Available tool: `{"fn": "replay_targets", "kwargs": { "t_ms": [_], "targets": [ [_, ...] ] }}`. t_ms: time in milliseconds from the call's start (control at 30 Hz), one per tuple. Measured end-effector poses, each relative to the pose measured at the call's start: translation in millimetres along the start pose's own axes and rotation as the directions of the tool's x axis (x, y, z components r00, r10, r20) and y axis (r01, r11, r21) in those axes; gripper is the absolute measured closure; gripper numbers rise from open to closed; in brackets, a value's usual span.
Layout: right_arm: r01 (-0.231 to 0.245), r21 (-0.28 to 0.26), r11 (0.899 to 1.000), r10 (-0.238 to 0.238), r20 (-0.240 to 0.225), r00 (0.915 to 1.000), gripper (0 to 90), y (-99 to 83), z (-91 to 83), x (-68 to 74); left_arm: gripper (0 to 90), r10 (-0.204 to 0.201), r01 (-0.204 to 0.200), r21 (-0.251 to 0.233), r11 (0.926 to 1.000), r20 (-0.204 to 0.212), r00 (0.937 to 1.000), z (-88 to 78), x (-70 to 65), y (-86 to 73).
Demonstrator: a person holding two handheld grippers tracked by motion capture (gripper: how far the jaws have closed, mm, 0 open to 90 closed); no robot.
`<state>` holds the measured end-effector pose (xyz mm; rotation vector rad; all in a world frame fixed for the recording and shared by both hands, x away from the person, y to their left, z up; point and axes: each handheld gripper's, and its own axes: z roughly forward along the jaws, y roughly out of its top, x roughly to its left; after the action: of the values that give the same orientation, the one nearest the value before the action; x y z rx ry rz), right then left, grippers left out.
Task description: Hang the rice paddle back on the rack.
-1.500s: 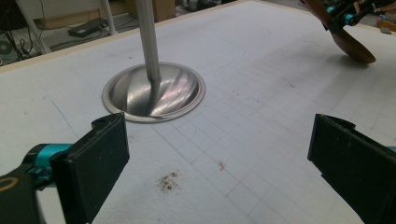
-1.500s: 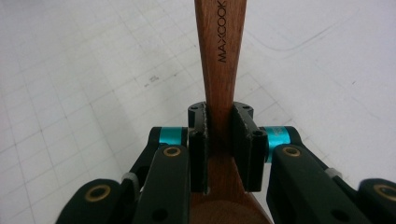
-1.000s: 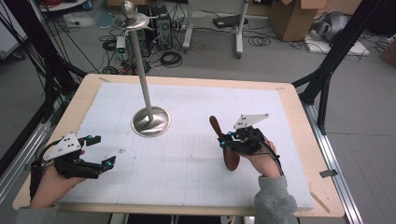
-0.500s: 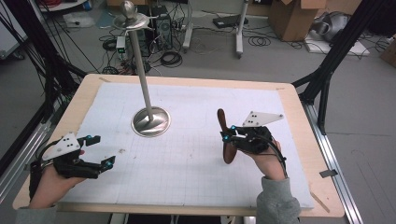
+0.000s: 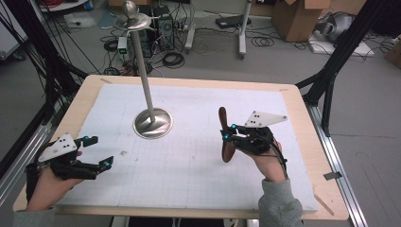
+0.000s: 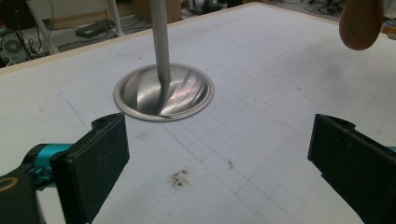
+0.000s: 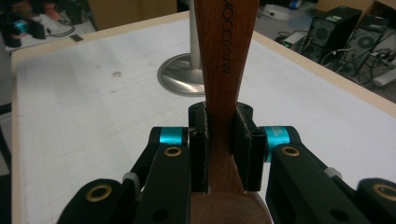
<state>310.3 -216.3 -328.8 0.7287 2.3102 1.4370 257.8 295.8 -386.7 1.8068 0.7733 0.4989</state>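
My right gripper [image 5: 227,132] had its jaws pinched on the handle of a wooden spoon [image 5: 226,137], the pads pressing the wood from both sides. In the right gripper view the spoon [image 7: 226,56] ran straight away from the gripper [image 7: 220,140], its handle bearing printed letters, with the wider end tucked down between the gripper's arms. From the high view the spoon stood nearly upright above the right half of the worktop [image 5: 198,161], clear of the white gridded sheet.

My left gripper [image 5: 97,151] rested low over the near left corner of the worktop, its jaws spread wide with nothing between them. In the left gripper view, the gripper [image 6: 217,154] pointed toward the metal stand [image 6: 163,91], whose round base sat on the sheet and whose thin pole rose straight up. The stand [image 5: 151,120] was well apart from both grippers, left of the spoon.
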Motion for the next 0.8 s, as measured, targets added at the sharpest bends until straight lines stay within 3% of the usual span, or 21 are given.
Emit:
{"fn": "replay_targets", "kwargs": {
  "t_ms": [233, 467, 800],
  "targets": [
    [-0.024, 0.007, 1.000, 0.024, -0.015, 0.9996, 77.7, 8.2, 3.7, -7.5, 5.9, -0.002, 0.002, 0.008, 1.0000, 0.001, 1.0000, 2.2, -0.3, -1.4],
    [0.007, 0.012, 1.000, -0.007, -0.002, 1.0000, 77.7, 32.4, 0.4, -7.4, 5.9, -0.003, 0.003, 0.006, 1.0000, 0.001, 1.0000, 0.9, -1.9, -1.5],
    [0.019, -0.031, 0.999, -0.020, -0.015, 0.9997, 77.7, 62.0, 0.1, -8.6, 5.8, -0.001, 0.001, 0.011, 0.9999, -0.001, 1.0000, 0.1, -3.0, -4.1]
  ]
}}
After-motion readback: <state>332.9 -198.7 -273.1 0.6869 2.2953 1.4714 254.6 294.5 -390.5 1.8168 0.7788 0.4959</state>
